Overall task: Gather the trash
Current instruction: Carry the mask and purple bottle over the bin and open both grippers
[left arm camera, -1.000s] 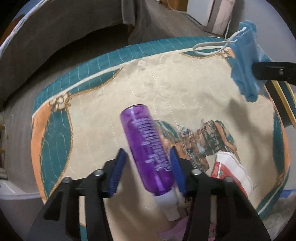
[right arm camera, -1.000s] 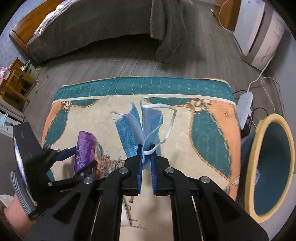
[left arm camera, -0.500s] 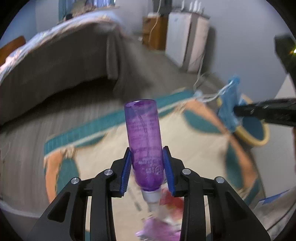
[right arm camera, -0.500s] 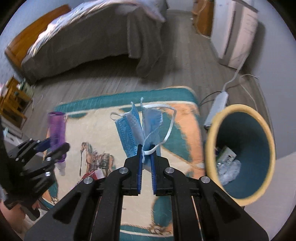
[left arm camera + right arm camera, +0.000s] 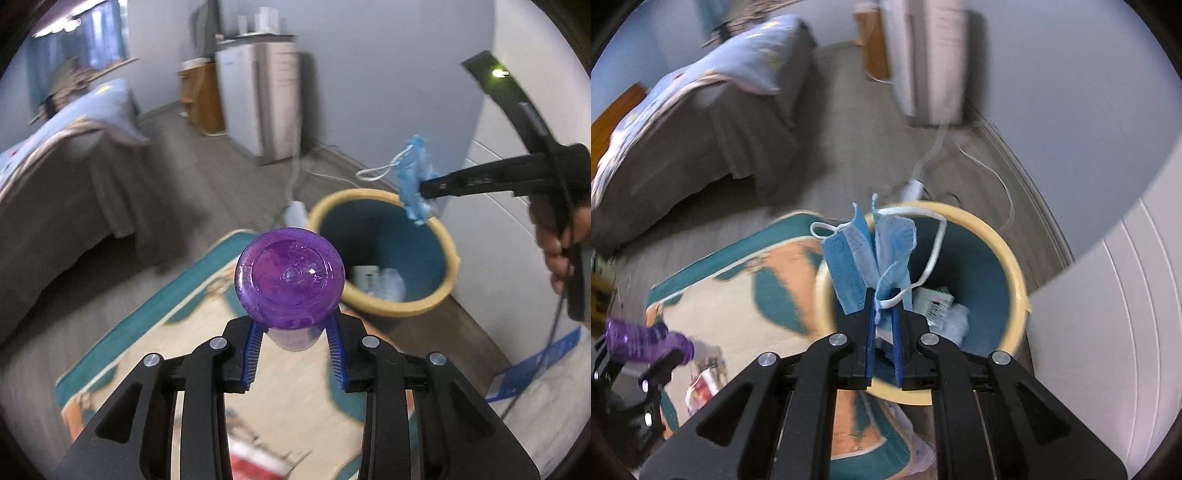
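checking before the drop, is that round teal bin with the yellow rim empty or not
Not empty: the teal bin already holds a small white packet and crumpled clear plastic.

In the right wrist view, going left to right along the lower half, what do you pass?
Purple bottle in the left gripper → patterned rug → blue face mask pinched in the right gripper → yellow-rimmed bin → white panelled door.
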Demonstrator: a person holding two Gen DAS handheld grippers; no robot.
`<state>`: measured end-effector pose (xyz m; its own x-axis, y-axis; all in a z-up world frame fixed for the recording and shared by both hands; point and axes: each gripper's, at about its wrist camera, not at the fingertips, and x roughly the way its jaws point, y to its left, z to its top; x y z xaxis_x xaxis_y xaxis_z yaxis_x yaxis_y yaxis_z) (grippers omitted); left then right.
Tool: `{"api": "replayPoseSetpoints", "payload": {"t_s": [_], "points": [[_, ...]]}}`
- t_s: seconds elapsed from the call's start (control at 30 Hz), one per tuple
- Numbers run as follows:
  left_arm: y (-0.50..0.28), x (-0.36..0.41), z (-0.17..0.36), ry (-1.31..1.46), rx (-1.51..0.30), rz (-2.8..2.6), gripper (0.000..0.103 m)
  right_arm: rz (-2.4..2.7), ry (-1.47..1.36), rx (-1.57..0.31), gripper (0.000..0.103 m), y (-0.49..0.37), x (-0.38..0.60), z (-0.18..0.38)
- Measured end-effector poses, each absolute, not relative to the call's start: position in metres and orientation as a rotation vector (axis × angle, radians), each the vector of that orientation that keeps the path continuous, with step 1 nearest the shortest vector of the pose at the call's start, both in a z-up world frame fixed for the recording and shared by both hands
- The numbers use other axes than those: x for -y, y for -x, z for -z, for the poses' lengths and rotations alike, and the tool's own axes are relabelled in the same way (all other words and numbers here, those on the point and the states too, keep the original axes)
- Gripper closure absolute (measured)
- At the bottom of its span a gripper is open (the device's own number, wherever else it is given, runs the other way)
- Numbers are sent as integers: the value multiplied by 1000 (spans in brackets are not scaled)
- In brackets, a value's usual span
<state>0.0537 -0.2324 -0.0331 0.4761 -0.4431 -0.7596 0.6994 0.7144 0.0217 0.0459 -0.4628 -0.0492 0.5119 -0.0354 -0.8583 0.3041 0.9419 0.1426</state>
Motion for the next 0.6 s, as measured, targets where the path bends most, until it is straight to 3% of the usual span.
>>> {"api": "replayPoseSetpoints", "payload": {"t_s": [0.27, 0.6], "points": [[-58, 297, 51, -424, -857, 816, 70, 264, -384, -1119, 96, -54, 488, 94], [-76, 335, 47, -405, -824, 868, 69, 370, -429, -1058, 92, -50, 508, 85]]}}
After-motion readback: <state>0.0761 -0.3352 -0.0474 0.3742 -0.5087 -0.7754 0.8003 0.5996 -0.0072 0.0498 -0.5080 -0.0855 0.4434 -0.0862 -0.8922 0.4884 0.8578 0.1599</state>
